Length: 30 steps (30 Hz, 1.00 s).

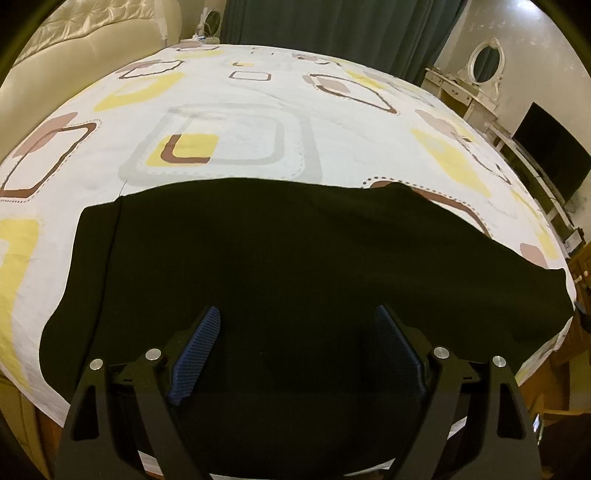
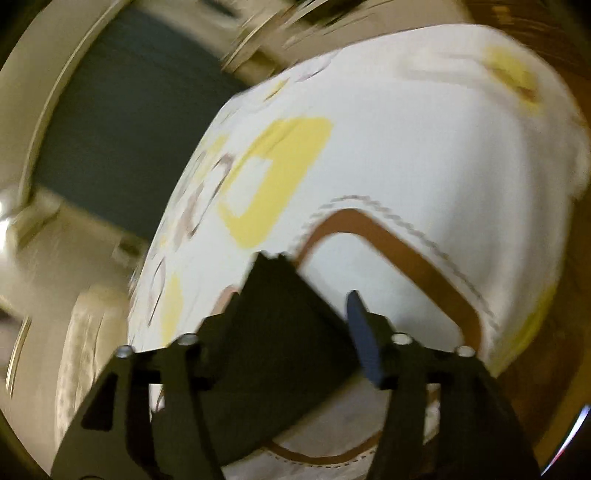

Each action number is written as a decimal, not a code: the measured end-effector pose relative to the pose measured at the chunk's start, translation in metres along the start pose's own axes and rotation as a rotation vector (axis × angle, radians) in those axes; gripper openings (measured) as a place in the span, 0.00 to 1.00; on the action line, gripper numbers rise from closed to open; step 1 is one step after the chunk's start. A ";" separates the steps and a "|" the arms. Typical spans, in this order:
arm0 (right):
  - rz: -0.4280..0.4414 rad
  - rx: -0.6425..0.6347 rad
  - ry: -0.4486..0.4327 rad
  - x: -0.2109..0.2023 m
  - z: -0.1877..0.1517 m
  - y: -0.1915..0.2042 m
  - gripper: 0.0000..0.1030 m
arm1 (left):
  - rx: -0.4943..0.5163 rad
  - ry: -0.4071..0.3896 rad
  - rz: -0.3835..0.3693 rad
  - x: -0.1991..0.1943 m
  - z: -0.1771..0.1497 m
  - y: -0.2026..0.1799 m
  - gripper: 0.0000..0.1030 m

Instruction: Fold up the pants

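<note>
The black pants [image 1: 280, 258] lie flat across the near part of a bed with a patterned sheet [image 1: 229, 96]. My left gripper [image 1: 297, 314] hovers over the near edge of the pants, its blue pads [image 1: 195, 354] wide apart and nothing between them. The right wrist view is blurred. There a pointed corner of the black pants [image 2: 273, 325] lies between the fingers of my right gripper [image 2: 295, 299], against the left one. The right pad [image 2: 364, 336] stands clear of the cloth, so the jaws are open.
A cream padded headboard [image 1: 74, 44] is at the far left and dark green curtains [image 1: 332, 22] hang behind the bed. At the right stand a white dresser with an oval mirror [image 1: 485, 61] and a dark screen [image 1: 554, 155]. The bed's edge drops off at the right [image 2: 517, 332].
</note>
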State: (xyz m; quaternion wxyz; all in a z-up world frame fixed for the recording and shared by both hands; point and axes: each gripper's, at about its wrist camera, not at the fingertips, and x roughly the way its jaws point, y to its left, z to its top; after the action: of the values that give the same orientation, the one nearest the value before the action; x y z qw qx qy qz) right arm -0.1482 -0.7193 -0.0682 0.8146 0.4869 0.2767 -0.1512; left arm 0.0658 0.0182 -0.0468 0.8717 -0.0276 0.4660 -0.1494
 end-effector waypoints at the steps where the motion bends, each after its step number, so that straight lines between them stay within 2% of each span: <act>1: -0.005 -0.025 0.023 0.005 0.003 0.003 0.58 | 0.010 -0.006 0.008 -0.002 0.000 -0.002 0.82; 5: -0.085 -0.127 0.140 0.035 0.013 0.006 0.58 | 0.054 -0.034 0.034 -0.008 0.001 -0.008 0.82; 7: -0.083 -0.136 0.175 0.044 0.015 0.003 0.59 | 0.052 -0.035 0.039 -0.008 0.002 -0.006 0.82; 10: -0.061 -0.146 0.217 0.054 0.014 0.000 0.67 | 0.029 -0.030 0.040 -0.008 0.003 -0.001 0.82; 13: -0.039 -0.161 0.277 0.067 0.010 0.006 0.67 | 0.004 -0.018 0.043 -0.004 0.003 0.005 0.82; 15: -0.074 -0.255 0.334 0.078 0.001 0.023 0.53 | -0.010 -0.009 0.044 -0.003 0.003 0.008 0.82; 17: -0.101 -0.315 0.393 0.088 -0.007 0.037 0.18 | -0.013 -0.008 0.045 -0.002 0.002 0.009 0.82; 18: -0.114 -0.349 0.426 0.095 -0.013 0.044 0.18 | -0.014 -0.006 0.046 -0.002 0.002 0.009 0.82; 20: -0.186 -0.414 0.414 0.095 -0.018 0.058 0.14 | -0.011 -0.006 0.051 -0.003 0.002 0.009 0.82; 21: -0.217 -0.424 0.395 0.093 -0.016 0.064 0.14 | -0.010 -0.007 0.053 -0.004 0.002 0.008 0.82; 22: -0.232 -0.437 0.338 0.081 -0.010 0.073 0.14 | -0.009 -0.011 0.051 -0.005 0.002 0.008 0.82; 24: -0.210 -0.425 0.276 0.069 -0.003 0.079 0.14 | -0.007 -0.018 0.045 -0.007 0.003 0.008 0.82; 25: -0.219 -0.406 0.277 0.071 -0.002 0.077 0.14 | -0.006 -0.018 0.044 -0.007 0.003 0.008 0.82; 28: -0.318 -0.432 0.318 0.085 -0.014 0.073 0.14 | -0.012 -0.008 0.044 -0.005 0.003 0.008 0.82; 30: -0.307 -0.400 0.301 0.081 -0.013 0.076 0.14 | -0.023 -0.004 0.044 -0.007 0.003 0.009 0.82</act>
State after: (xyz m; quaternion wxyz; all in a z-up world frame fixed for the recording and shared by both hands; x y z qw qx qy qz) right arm -0.0480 -0.6697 -0.0674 0.8118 0.2859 0.4891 -0.1412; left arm 0.0673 0.0285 -0.0411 0.8754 -0.0275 0.4662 -0.1247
